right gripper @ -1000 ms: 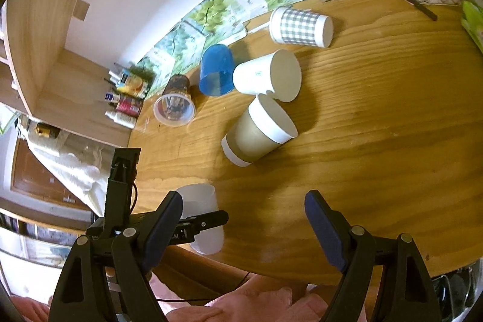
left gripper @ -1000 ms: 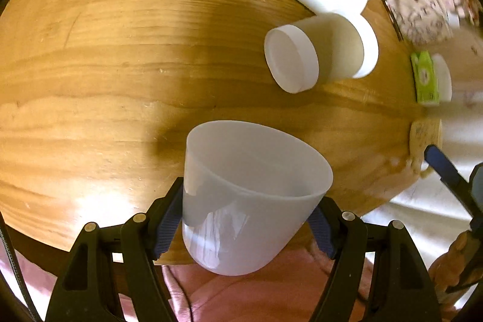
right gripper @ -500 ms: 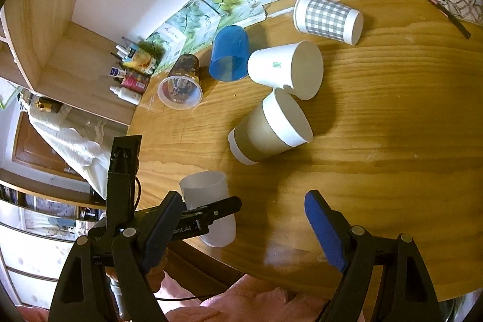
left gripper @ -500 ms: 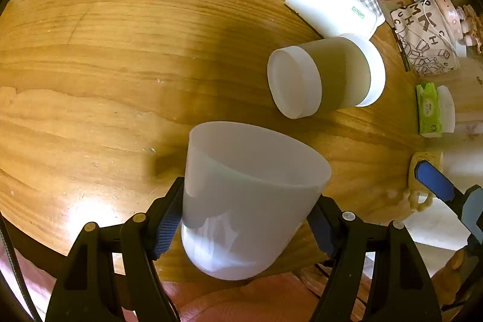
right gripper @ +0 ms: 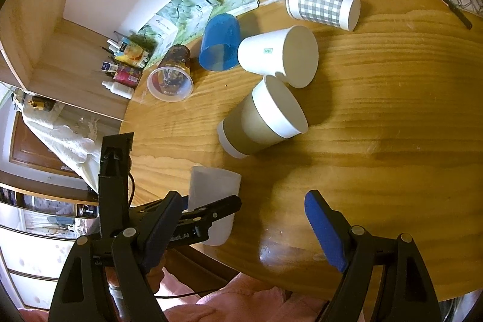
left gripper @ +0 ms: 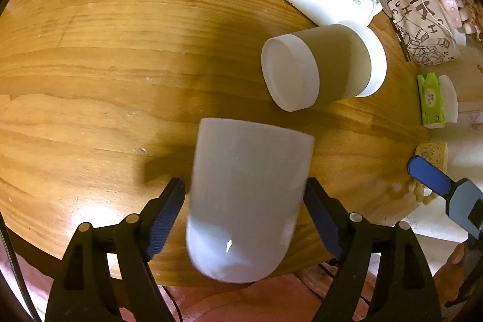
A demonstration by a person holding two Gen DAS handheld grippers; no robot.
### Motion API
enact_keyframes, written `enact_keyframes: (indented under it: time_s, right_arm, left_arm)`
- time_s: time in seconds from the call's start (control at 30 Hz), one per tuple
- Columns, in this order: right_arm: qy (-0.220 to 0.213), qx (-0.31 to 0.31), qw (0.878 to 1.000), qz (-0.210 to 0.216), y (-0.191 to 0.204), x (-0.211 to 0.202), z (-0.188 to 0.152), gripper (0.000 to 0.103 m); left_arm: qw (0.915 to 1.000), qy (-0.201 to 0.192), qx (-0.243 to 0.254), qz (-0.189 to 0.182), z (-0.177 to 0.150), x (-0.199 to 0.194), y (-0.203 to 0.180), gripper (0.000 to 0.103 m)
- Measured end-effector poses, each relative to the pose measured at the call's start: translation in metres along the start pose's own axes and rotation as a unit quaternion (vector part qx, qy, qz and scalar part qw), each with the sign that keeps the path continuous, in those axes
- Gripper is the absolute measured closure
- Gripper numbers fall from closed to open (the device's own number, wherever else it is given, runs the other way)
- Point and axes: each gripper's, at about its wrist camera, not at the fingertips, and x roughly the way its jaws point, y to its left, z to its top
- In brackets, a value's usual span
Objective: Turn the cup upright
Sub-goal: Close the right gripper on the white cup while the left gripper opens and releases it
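Frosted white cup sits between the fingers of the left gripper, near the table's near edge. Jaws are pinching it by the side wall, one blue pad on each flank. In the left wrist view the rounded closed base points back at the camera and the rim points away, over the wooden table. From the right wrist view the same cup stands roughly vertical, wider end up; can't tell if the base touches the wood, the left gripper blocks that part.

Right gripper hovers over the near table edge, jaws spread wide, nothing between them. One of its blue pads also shows at the right edge of the left wrist view.

Around it, all on their sides:
- brown-sleeved paper cup, just beyond the frosted cup, mouth toward the right
- plain white paper cup touching the brown one's rim end
- blue plastic cup just beside the white cup
- clear printed cup left of the blue one
- checked paper cup farthest back, near the wall

A green tissue pack lies off the table's right side.
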Motion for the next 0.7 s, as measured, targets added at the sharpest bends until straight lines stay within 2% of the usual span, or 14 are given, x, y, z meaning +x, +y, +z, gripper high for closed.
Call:
enact_keyframes:
  time_s: [0.13, 0.5, 0.57, 0.7]
  right_arm:
    - [0.001, 0.002, 1.0, -0.001, 0.001, 0.002, -0.002, 0.019]
    - [0.006, 0.014, 1.0, -0.004, 0.006, 0.012, -0.005, 0.019]
    - [0.006, 0.014, 1.0, -0.004, 0.009, 0.015, -0.004, 0.019]
    - [0.006, 0.016, 1.0, -0.004, 0.012, 0.02, -0.003, 0.019]
  left_arm:
    - [1.0, 0.0, 0.0, -0.005, 0.001, -0.003, 0.001, 0.02]
    - [0.9994, -0.033, 0.007, -0.01, -0.007, -0.027, 0.004, 0.02]
    - [0.9986, -0.05, 0.007, -0.011, -0.009, -0.035, 0.006, 0.02]
    - [0.9946, -0.103, 0.008, 0.01, -0.014, -0.056, 0.009, 0.02]
